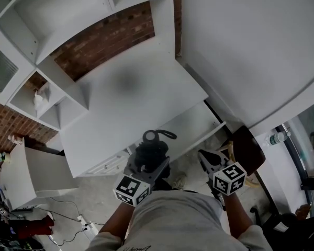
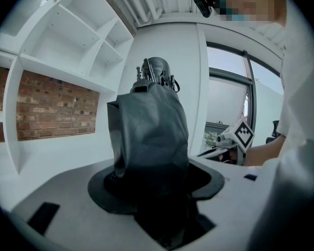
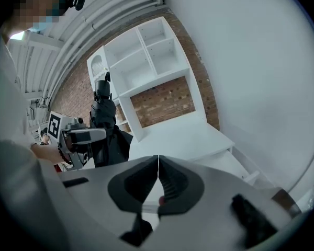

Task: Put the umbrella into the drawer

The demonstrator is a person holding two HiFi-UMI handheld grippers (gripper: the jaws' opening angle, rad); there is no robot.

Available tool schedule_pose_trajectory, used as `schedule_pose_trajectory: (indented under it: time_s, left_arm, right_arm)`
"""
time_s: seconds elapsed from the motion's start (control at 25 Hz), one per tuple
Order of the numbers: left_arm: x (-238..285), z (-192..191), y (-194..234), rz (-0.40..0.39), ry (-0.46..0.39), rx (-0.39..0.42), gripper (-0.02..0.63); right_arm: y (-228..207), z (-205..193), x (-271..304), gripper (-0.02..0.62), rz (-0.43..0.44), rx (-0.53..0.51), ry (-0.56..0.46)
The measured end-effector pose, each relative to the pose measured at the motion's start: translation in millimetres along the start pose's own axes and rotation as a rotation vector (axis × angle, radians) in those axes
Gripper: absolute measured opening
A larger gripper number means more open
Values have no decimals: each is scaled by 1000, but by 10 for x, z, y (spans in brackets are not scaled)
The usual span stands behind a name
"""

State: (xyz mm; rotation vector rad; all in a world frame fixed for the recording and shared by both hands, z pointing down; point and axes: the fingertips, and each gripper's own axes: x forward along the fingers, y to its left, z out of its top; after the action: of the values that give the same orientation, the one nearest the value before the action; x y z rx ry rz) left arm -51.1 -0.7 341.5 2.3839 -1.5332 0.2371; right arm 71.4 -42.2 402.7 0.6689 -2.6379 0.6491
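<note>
We hold a folded black umbrella (image 2: 149,135) in our left gripper (image 1: 148,163), its fingers spread wide and clamped on the fabric. Our right gripper (image 3: 158,184) is empty, its fingers pressed together. The umbrella is in the air by the white worktop (image 1: 131,103), near the open drawer (image 1: 196,122), not inside it.

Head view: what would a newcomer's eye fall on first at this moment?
A folded black umbrella stands out against the white desk. It is clamped in the left tongs, low in the middle of the picture, close in front of the person. Just to its right the desk's drawer is pulled open, and the right tongs hover near it, shut on nothing.
</note>
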Motion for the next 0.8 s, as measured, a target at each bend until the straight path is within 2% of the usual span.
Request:
schedule_pose_trajectory:
  time_s: [0.28,0.8]
  left_arm:
    - [30,21,60,-11,30,21,275]
    - [383,38,459,-66,111,44,275]
  right_arm:
    - [-54,-30,8,29,-15,30,-4]
    - [-261,63,205,29,-88,65,17]
